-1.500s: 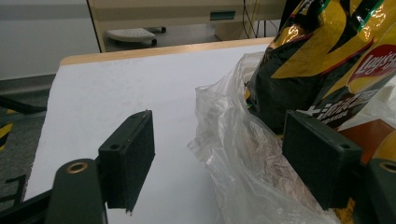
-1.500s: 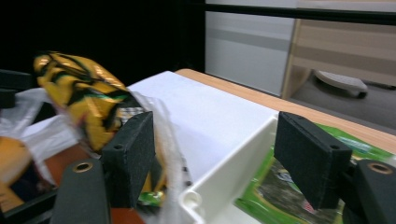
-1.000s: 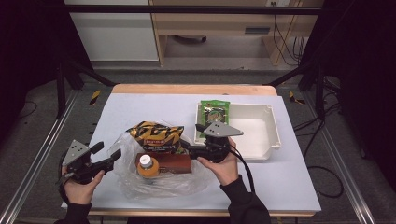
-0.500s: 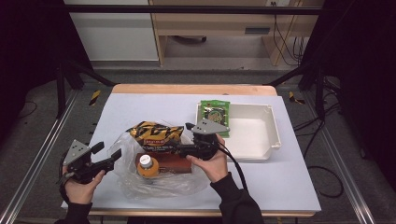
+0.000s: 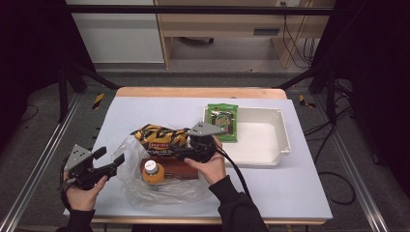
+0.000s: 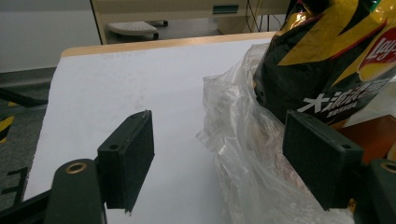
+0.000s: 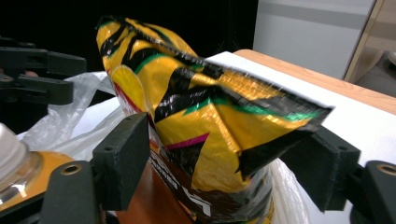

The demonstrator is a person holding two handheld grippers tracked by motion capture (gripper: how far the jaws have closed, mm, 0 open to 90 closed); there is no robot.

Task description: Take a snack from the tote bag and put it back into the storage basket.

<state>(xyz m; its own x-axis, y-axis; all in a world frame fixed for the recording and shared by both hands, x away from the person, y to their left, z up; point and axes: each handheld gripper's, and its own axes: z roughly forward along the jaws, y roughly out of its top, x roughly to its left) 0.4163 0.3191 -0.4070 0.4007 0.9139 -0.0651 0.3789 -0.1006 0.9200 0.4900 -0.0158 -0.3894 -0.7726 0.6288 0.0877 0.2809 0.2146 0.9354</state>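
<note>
A: Start at the left. What is the left gripper [image 5: 107, 163] doing?

B: It sits low at the table's [image 5: 145, 108] near left corner, held level in the person's left hand [image 5: 82, 193], pointing right toward the clear plastic bag [image 5: 126, 157]. In the left gripper view its jaws stand wide apart with nothing between them; the bag's crinkled edge lies just beside the right-hand pad.

A: And the chip bag?

B: The yellow and black chip bag [image 5: 162, 137] lies in the mouth of the plastic bag at the table's middle, over a brown box [image 5: 176, 168], with an orange bottle [image 5: 152, 173] beside it. The right gripper [image 7: 229, 154] has its jaws on either side of the chip bag's crimped end. They look close on the foil, though I cannot tell if they pinch firmly yet.

A: How should this step go, in your view?

B: I'd grip the flat seal, not the puffed body, so the chips don't crush. The left gripper could pin the plastic so it doesn't drag along, then the chip bag is drawn out gently.

A: The right hand's pose?

B: The right hand [image 5: 209, 164] reaches in from the bottom, forearm angled up and left, gripper pointing left.

A: Further right?

B: A white tray [image 5: 270, 140] holds a green packet [image 5: 223, 122] at its left end, likely where the chips belong.
</note>
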